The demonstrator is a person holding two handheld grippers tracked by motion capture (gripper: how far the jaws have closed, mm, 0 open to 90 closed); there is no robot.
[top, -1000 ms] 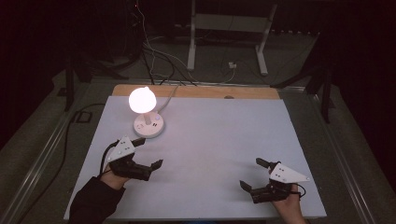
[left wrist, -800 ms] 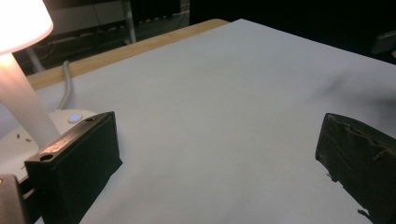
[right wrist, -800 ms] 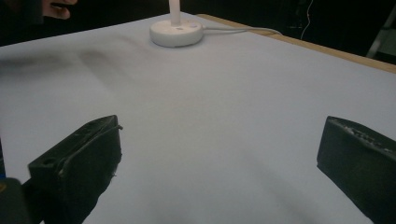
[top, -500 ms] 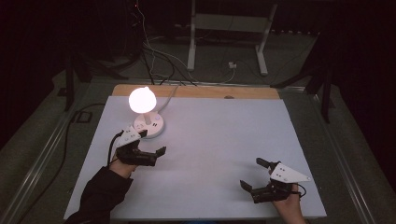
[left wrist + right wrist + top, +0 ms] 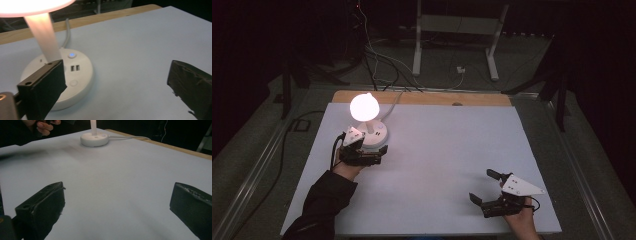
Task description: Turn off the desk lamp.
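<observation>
A white table lamp stands lit at the table's back left, its glowing bulb (image 5: 363, 106) above a round white base (image 5: 375, 135). In the left gripper view the base (image 5: 77, 82) carries a blue-lit button (image 5: 72, 54) and two USB ports (image 5: 75, 67), with the bright stem (image 5: 43, 37) rising from it. My left gripper (image 5: 382, 155) is open right at the base's near side; its left jaw overlaps the base's edge in its own view (image 5: 117, 87). My right gripper (image 5: 483, 186) rests open and holds nothing near the front right edge (image 5: 117, 207).
A white sheet (image 5: 452, 145) covers the table, with a wooden strip (image 5: 427, 98) along the far edge. The lamp's cord (image 5: 393, 102) runs off the back. A metal stand (image 5: 452, 45) and cables lie on the dark floor beyond. A hand (image 5: 45, 125) appears far off near the lamp's base (image 5: 95, 138).
My left gripper has moved forward and to the right, from the front left up to the lamp's base. The right gripper has stayed put.
</observation>
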